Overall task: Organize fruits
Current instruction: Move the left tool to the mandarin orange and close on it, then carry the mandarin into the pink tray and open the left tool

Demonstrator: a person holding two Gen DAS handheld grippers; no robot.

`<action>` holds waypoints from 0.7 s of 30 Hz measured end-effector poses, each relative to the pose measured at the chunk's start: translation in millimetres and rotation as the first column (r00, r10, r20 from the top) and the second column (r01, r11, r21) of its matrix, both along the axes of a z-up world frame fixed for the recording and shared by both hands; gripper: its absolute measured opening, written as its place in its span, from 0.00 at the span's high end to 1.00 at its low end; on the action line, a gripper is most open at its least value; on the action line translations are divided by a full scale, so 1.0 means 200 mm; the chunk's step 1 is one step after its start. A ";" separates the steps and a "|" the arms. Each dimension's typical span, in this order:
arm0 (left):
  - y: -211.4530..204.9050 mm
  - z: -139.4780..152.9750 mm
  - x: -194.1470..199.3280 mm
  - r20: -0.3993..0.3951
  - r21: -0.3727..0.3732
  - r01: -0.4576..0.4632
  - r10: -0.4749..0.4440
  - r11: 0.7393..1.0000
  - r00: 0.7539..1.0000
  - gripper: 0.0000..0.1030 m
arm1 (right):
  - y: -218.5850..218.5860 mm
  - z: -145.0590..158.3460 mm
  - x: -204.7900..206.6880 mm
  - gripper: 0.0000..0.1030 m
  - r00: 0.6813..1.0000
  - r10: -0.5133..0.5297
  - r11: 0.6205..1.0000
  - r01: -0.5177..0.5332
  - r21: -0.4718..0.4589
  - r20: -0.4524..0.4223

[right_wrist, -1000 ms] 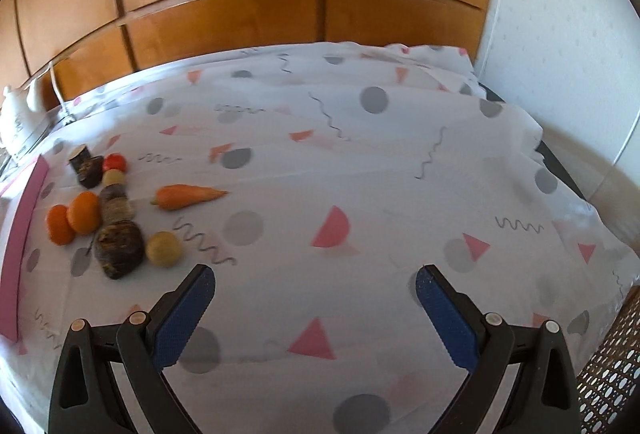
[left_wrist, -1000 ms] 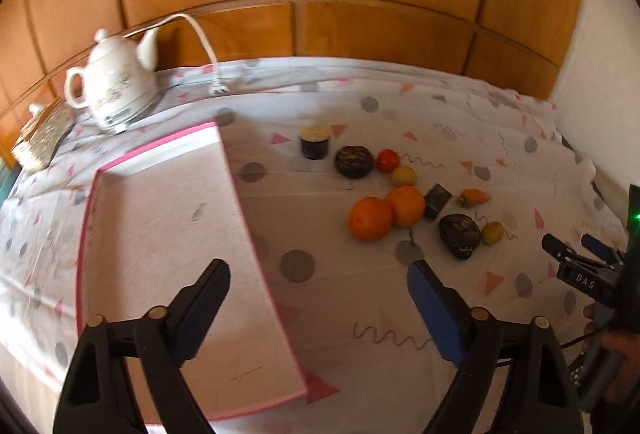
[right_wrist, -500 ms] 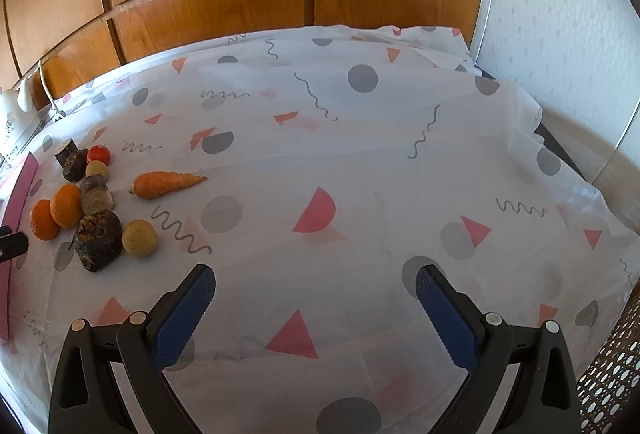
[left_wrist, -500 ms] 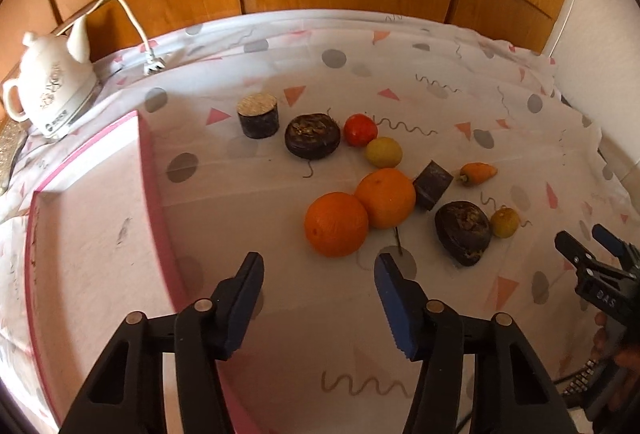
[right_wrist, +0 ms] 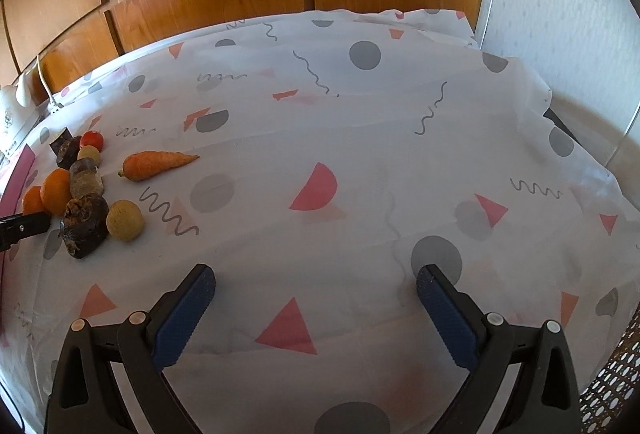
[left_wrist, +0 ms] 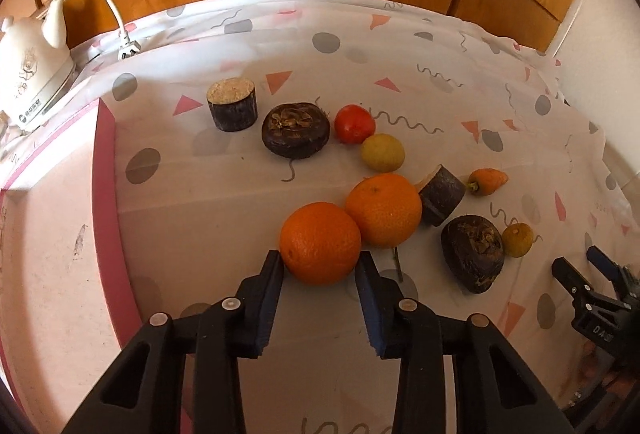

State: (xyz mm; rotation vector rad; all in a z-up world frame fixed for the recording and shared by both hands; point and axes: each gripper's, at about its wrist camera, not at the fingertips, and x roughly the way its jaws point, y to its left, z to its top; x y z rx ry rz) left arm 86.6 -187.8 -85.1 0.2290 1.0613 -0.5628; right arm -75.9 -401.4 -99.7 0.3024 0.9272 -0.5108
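Several fruits lie in a cluster on the patterned tablecloth (left_wrist: 224, 194). My left gripper (left_wrist: 320, 260) is shut on the near orange (left_wrist: 320, 240), a pad pressing each side. A second orange (left_wrist: 383, 209) touches it behind. Around them lie two dark round fruits (left_wrist: 296, 130) (left_wrist: 472, 252), two dark cut cylinders (left_wrist: 232, 104) (left_wrist: 442, 200), a red tomato (left_wrist: 354, 123), two yellow fruits (left_wrist: 382, 152) (left_wrist: 517, 239) and a carrot (left_wrist: 488, 181). My right gripper (right_wrist: 316, 274) stands open over bare cloth, well right of the fruits, with the carrot (right_wrist: 156, 164) at its far left.
A pink-rimmed tray (left_wrist: 106, 194) lies left of the fruits. A white kettle (left_wrist: 32, 74) with its cord stands at the back left. Wooden panels run along the table's far edge. A wall is on the right, and the cloth drops off there.
My left gripper went forward and down to the oranges, and its jaws closed onto the near orange. The right gripper stayed open and almost still.
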 end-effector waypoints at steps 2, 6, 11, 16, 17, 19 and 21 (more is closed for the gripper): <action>0.01 0.00 0.00 0.000 -0.012 -0.007 0.007 1.000 1.000 0.64 | 0.00 0.00 0.00 0.00 1.000 -0.005 1.000 0.005 0.003 0.010; 0.03 0.02 -0.02 -0.003 -0.034 -0.016 0.016 0.999 1.000 0.65 | 0.01 -0.01 -0.01 0.00 0.999 -0.017 1.000 0.018 -0.018 0.037; 0.08 0.04 -0.04 0.003 -0.058 -0.038 0.038 0.998 0.999 0.65 | 0.02 -0.01 -0.01 0.00 0.999 -0.014 0.999 0.016 -0.036 0.046; 0.12 0.10 -0.07 0.028 -0.084 -0.045 0.047 0.995 0.999 0.76 | 0.02 -0.01 -0.01 0.00 0.999 -0.012 0.999 0.014 -0.043 0.046; 0.13 0.11 -0.07 0.035 -0.085 -0.044 0.047 0.995 0.998 0.83 | 0.02 -0.01 -0.02 0.00 0.999 -0.011 0.999 0.013 -0.043 0.045; 0.14 0.12 -0.08 0.044 -0.086 -0.042 0.046 0.995 0.998 0.83 | 0.02 -0.01 -0.02 0.00 0.999 -0.011 0.999 0.013 -0.045 0.044; 0.14 0.11 -0.08 0.034 -0.082 -0.043 0.045 0.996 0.998 0.83 | 0.02 -0.01 -0.02 0.00 0.999 -0.012 0.999 0.014 -0.047 0.044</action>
